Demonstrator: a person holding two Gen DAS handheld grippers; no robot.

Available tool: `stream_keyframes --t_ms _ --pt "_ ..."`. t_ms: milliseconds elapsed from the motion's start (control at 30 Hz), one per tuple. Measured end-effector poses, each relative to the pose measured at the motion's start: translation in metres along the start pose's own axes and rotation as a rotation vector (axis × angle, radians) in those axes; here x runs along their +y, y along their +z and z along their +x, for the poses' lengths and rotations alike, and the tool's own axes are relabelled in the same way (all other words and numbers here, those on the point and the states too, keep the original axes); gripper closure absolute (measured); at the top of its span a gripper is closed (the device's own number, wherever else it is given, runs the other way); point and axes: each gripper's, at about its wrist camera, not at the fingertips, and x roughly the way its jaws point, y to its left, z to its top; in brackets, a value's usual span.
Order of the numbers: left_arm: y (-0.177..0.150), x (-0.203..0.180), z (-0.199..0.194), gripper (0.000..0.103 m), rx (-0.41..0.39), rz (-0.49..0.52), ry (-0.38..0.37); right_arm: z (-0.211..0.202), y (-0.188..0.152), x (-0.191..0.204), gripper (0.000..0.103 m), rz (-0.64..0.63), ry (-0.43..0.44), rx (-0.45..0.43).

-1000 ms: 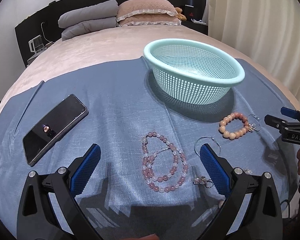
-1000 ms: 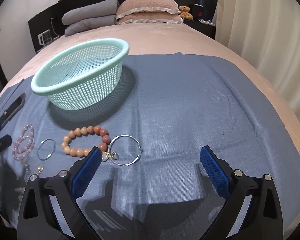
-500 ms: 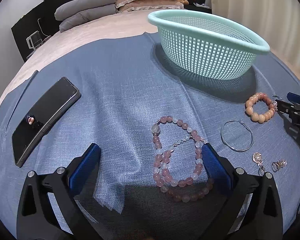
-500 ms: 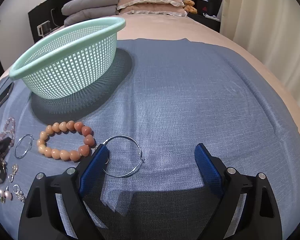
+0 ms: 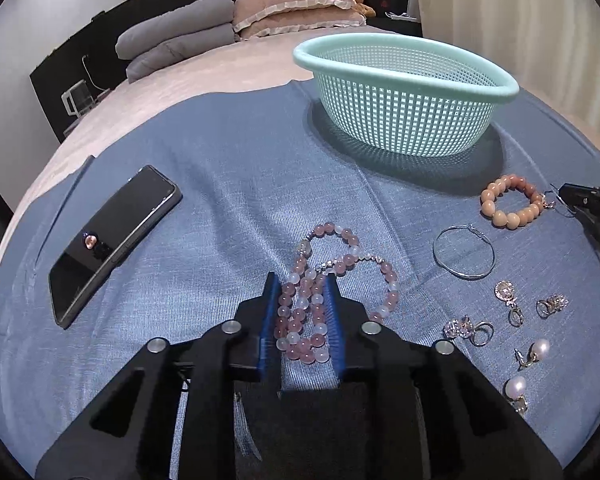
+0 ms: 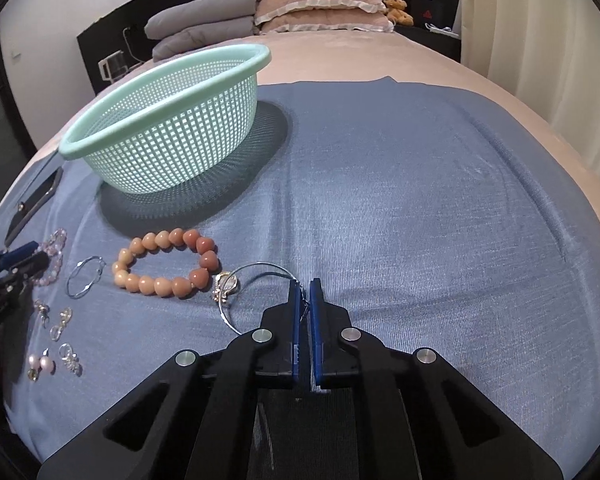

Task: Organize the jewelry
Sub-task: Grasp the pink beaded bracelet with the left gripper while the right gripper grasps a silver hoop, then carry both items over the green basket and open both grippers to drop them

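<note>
- The blue cloth (image 6: 420,184) lay spread over the bed, and all the jewelry sat on it.
- The green basket (image 5: 404,100) stood at the far side of the cloth. I could not see anything in it, so it looked like the sorting had only just begun.
- A dark phone (image 5: 112,236) lay off to the left, well away from the jewelry.
- The left gripper (image 5: 302,312) was closing on the pink bead necklace (image 5: 332,276). Its two blue pads had a bunched part of the beads between them, and they looked to be squeezing it. The rest of the necklace lay loose on the cloth.
- The orange bead bracelet (image 6: 168,264) lay near the basket, with nothing touching it.
- The right gripper (image 6: 305,300) was squeezed almost all the way closed on the thin wire of the big silver hoop (image 6: 256,296). The hoop lay flat on the cloth, just beside the bracelet.
- A smaller silver hoop (image 5: 463,257) lay between the necklace and the bracelet.
- Little earrings (image 5: 508,300) and pearl earrings (image 5: 534,350) waited near the front edge.
- The step in hand seemed to be picking up two pieces at once.
- I think the next move calls for lifting both slowly and carrying them over the basket rim, since the loose beads could swing and the thin hoop could slip.
</note>
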Motion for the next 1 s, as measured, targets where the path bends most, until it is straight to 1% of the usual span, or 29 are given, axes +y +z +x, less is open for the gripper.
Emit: stream_keyframes --t_ms 33,100,167,267,400,633,833,1000 --pt "0.0 0.003 -0.002 0.091 0.009 -0.018 -0.018 -0.005 -0.002 0.0 0.098 0.008 0.007 -0.002" --pt "0.001 0.011 -0.005 0.092 0.022 -0.045 -0.057 -0.015 -0.005 0.0 0.098 0.012 0.011 -0.009" --pt "0.001 0.014 -0.01 0.097 0.027 -0.066 -0.086 -0.026 -0.007 0.001 0.098 0.009 0.009 -0.019" --pt "0.0 0.014 -0.019 0.097 0.039 -0.081 -0.119 -0.043 -0.006 0.0 0.098 0.012 0.014 -0.034" --pt "0.002 0.009 -0.034 0.097 0.039 -0.059 -0.139 -0.065 0.003 0.005 0.098 0.003 0.013 -0.069" --pt "0.016 0.002 -0.071 0.097 -0.017 -0.021 -0.142 -0.101 0.017 0.02 0.098 -0.04 0.022 -0.143" --pt "0.037 0.0 -0.102 0.097 -0.076 0.006 -0.14 -0.128 0.032 0.028 0.098 -0.071 0.035 -0.209" --pt "0.06 -0.002 -0.122 0.097 -0.129 0.026 -0.142 -0.144 0.049 0.034 0.098 -0.097 0.035 -0.259"
